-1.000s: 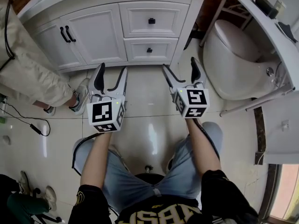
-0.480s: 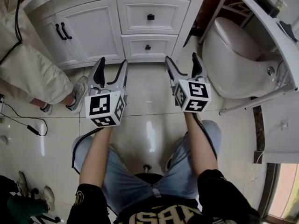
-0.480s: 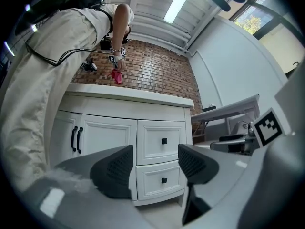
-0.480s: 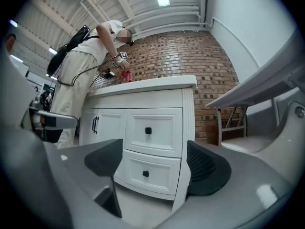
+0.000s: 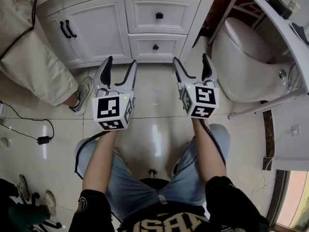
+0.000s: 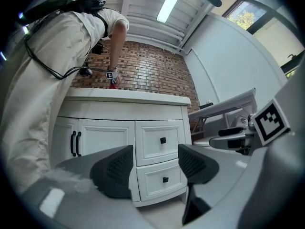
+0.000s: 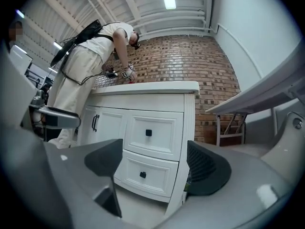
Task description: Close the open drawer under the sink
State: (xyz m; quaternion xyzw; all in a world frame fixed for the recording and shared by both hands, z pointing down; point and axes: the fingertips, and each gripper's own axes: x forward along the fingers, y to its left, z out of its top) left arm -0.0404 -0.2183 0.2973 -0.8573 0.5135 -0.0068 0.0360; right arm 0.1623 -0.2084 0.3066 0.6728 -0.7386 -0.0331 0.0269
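Note:
The white vanity cabinet (image 5: 82, 30) stands ahead under the sink counter. Its upper drawer (image 5: 159, 14) and lower drawer (image 5: 155, 46), each with a small black knob, both look flush with the cabinet front. My left gripper (image 5: 120, 62) is held level over the tiled floor, open and empty, a short way before the cabinet. My right gripper (image 5: 191, 59) hangs beside it, likewise open and empty. In the left gripper view the lower drawer (image 6: 165, 179) shows between the pads of the left gripper (image 6: 155, 168). In the right gripper view the right gripper (image 7: 155, 163) frames the lower drawer (image 7: 142, 175).
A standing person in beige clothes (image 5: 34, 57) leans over the counter at the left, one shoe (image 5: 83, 93) near my left gripper. A white toilet (image 5: 241, 57) is on the right beside a white table edge (image 5: 285, 28). A black cable (image 5: 43, 139) lies on the floor.
Both grippers have stayed almost in place. The standing person's leg has shifted up and left in the picture, and the head view has drifted slightly.

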